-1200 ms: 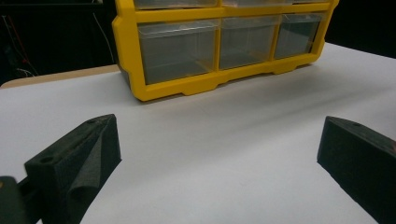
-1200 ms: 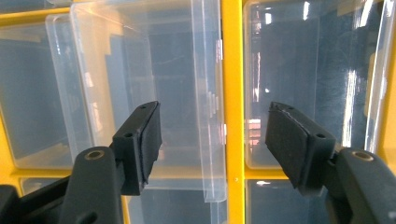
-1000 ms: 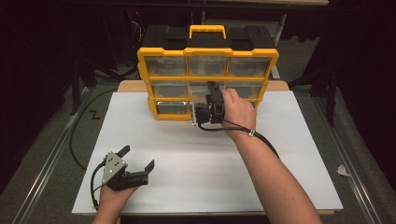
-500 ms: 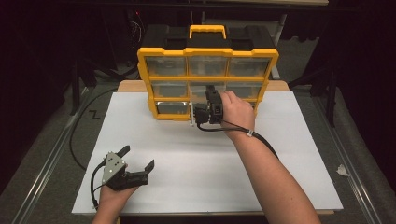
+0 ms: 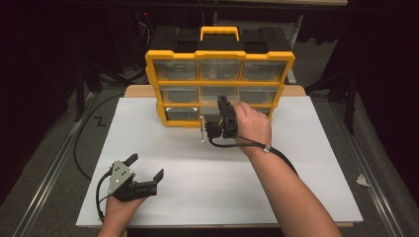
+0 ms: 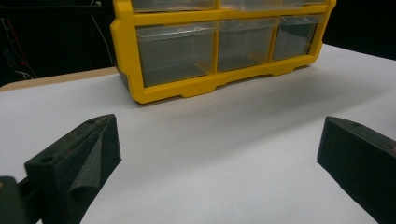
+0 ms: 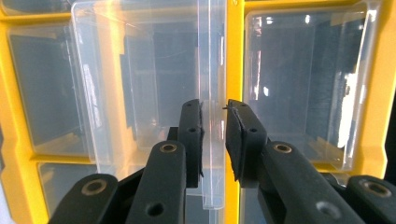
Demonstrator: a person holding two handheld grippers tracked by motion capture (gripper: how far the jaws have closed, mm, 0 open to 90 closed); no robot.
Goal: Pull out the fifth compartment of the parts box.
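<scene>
Closed in over the last moment, right tool (image 7: 214,135) now clamped on the front handle tab of a clear plastic drawer (image 7: 154,93), drawn slightly out of the bottom row of the yellow-framed, black-topped organiser box (image 5: 220,61) at the far edge of the white worktop (image 5: 207,168). Unmoved near the front left corner, left tool (image 5: 146,167) spread wide, grasping nothing.

right gripper (image 7: 214,135) jaws just closed onto clear drawer (image 7: 212,60) front edge
</scene>
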